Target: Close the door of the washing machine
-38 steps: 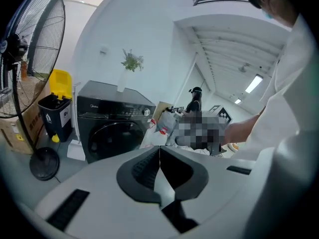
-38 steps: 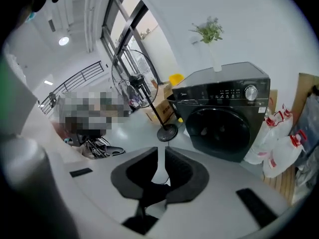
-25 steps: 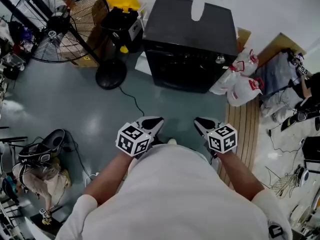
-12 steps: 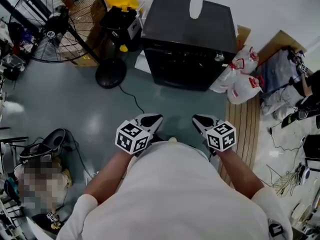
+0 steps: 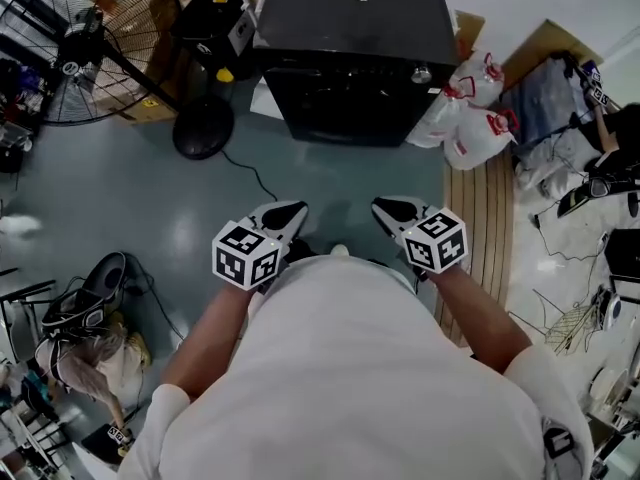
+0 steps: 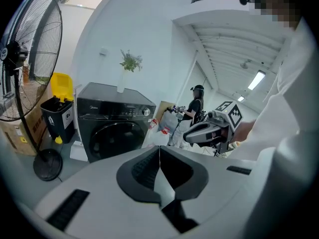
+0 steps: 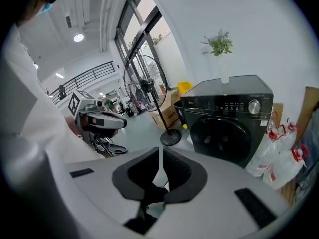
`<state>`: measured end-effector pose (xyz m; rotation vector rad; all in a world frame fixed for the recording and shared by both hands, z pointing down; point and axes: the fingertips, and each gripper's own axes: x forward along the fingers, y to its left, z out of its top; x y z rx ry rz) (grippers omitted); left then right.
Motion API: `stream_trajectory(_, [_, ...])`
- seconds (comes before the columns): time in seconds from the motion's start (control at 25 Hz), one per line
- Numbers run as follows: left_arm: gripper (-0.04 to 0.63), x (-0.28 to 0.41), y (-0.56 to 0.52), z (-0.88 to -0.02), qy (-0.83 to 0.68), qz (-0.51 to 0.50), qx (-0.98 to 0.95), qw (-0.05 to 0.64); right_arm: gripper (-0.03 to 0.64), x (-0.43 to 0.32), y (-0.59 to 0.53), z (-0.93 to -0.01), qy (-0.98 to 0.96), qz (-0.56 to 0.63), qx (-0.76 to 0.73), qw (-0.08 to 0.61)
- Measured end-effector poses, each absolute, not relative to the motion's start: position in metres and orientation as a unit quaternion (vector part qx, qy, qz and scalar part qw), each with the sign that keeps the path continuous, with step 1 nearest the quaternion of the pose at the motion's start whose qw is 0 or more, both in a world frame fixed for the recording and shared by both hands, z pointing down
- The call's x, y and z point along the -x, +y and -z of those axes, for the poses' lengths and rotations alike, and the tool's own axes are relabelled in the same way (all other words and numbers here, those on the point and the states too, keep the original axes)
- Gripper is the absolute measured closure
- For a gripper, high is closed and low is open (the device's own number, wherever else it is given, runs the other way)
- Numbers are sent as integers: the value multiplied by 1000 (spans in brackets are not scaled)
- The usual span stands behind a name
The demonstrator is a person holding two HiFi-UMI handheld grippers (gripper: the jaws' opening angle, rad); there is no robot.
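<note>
- Though seemingly shut, the rigid round door [image 7: 224, 133] of the black front-loading washing machine [image 5: 350, 28] would take a firm rim push.
- Well short of the machine: left gripper [image 5: 288, 212] pressed together, right gripper [image 5: 390, 208] barely parted, both empty.

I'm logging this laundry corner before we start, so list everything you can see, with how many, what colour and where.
washing machine: one, black, against the back wall, door looks shut
vase: one, white, holding a green sprig, on top of the washing machine
fan: one, black, standing left of the washing machine
bin: one, black with a yellow lid, between fan and washing machine
plastic bags: at least two, white with red, right of the washing machine
slat board: one, light wood, on the floor at right
person: one, dark clothes, far off at right
left gripper: one, grey, jaws together, empty
right gripper: one, grey, jaws nearly together, empty
</note>
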<state>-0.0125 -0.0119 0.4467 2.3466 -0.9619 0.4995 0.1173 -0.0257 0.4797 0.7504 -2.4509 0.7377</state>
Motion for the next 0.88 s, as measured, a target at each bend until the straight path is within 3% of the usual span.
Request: stream_trajectory(0.88, [577, -3, -25, -455, -346, -194, -875, 279, 586, -130, -33, -492, -887, -282, -283, 230])
